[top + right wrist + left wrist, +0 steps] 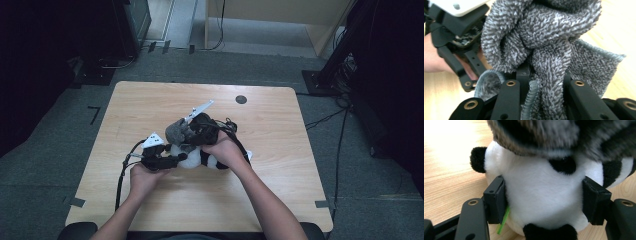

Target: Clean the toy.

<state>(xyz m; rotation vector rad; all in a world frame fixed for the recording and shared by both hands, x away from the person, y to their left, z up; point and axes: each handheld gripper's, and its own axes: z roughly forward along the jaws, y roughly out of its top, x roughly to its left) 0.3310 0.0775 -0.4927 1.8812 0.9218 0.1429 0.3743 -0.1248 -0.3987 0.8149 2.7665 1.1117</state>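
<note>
Left gripper clamping panda, right gripper pinching cloth — draped overhead.

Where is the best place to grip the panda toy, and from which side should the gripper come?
Probably the round white head of the panda toy, approached level from the front, one jaw on each cheek. The left gripper already holds it so: the head is soft and wide, fills the gap between the jaws, and stays clear of the grey cloth that the right gripper pinches above it.

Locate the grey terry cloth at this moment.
The grey terry cloth sits mid-table in the high view, bunched in the right gripper atop the black-and-white plush panda.
</note>
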